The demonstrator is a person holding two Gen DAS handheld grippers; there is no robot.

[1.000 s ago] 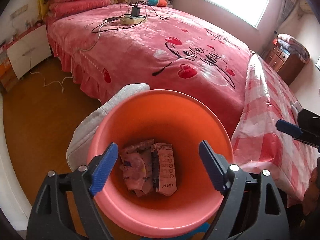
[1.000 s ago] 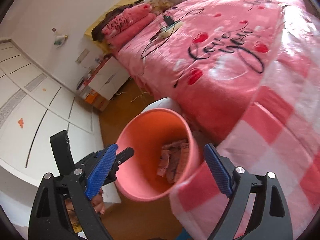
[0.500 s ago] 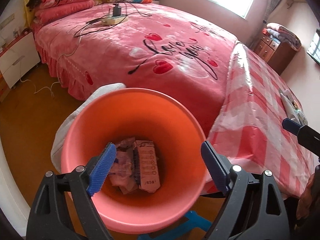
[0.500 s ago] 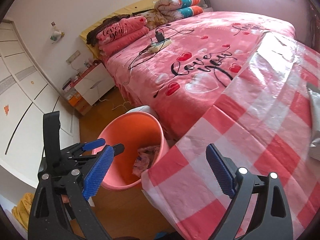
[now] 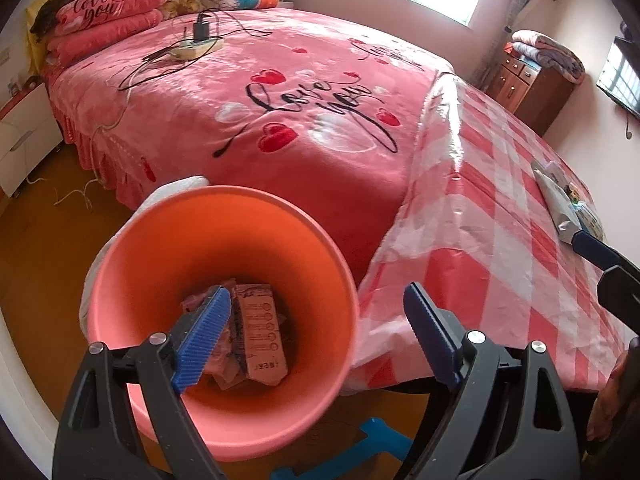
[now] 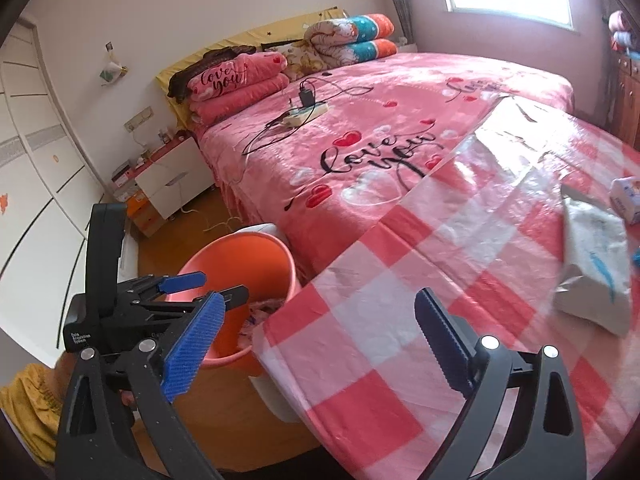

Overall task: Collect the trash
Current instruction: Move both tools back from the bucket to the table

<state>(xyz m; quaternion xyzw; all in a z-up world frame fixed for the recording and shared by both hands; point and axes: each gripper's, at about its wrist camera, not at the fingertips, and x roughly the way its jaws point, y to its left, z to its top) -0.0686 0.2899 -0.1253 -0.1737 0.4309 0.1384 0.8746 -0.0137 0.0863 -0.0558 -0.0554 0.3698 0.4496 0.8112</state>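
Note:
An orange bin [image 5: 160, 240] stands on the floor by the table corner, with crumpled wrappers and a pink carton [image 5: 260, 340] at its bottom. My left gripper [image 5: 316, 292] hovers over the bin's right rim, its jaws opening with nothing between them. It also shows in the right wrist view as the left gripper [image 6: 222, 283], above the bin [image 6: 240, 256]. My right gripper [image 6: 318, 296] is over the near corner of the checked table, jaws opening and empty. A silver foil bag [image 6: 592, 256] and a small white packet [image 6: 628, 198] lie on the table at the right.
The table's red-and-white checked plastic cloth [image 6: 400, 320] butts against a pink bed [image 5: 280, 100] carrying a power strip with cables [image 5: 192, 46]. A white nightstand [image 6: 172, 184] and a wooden dresser [image 5: 528, 88] stand against the walls. A blue stool [image 5: 372, 444] sits beneath the table edge.
Both views have swung right, from the bin toward the checked table. The bin slid to the left in both, and the silver bag came into sight. Both pairs of jaws stand slightly wider.

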